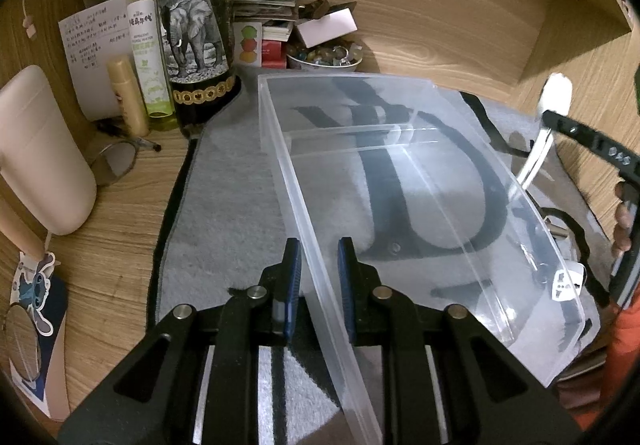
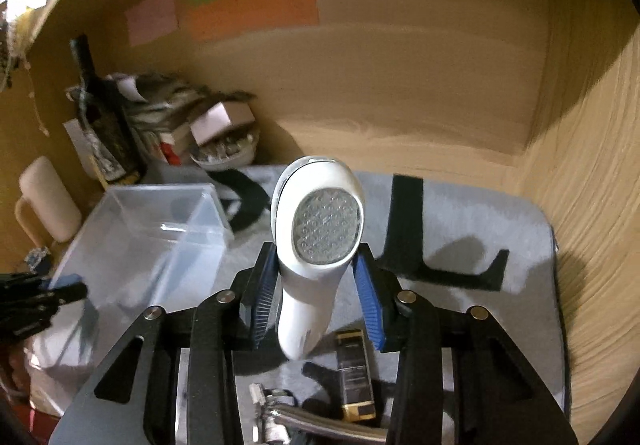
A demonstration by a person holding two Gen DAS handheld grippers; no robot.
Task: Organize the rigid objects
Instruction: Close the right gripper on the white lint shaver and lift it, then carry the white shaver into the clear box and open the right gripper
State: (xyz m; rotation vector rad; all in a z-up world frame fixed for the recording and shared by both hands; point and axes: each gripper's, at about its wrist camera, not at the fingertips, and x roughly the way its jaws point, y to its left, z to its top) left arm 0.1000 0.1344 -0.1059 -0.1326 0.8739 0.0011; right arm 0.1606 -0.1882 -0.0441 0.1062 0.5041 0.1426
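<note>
A clear plastic bin with inner dividers rests on a grey mat; it also shows in the right wrist view. My left gripper has its blue pads either side of the bin's near wall, closed on it. My right gripper is shut on a white lint shaver with a round metal mesh face, held above the mat to the right of the bin. The shaver's top shows at the right edge of the left wrist view. A dark rectangular lighter-like case and a metal tool lie on the mat below my right gripper.
A dark bottle with an elephant label, a green spray bottle, a small yellow tube, papers and a bowl of beads crowd the back left. A beige container stands at left. Wooden walls enclose the desk.
</note>
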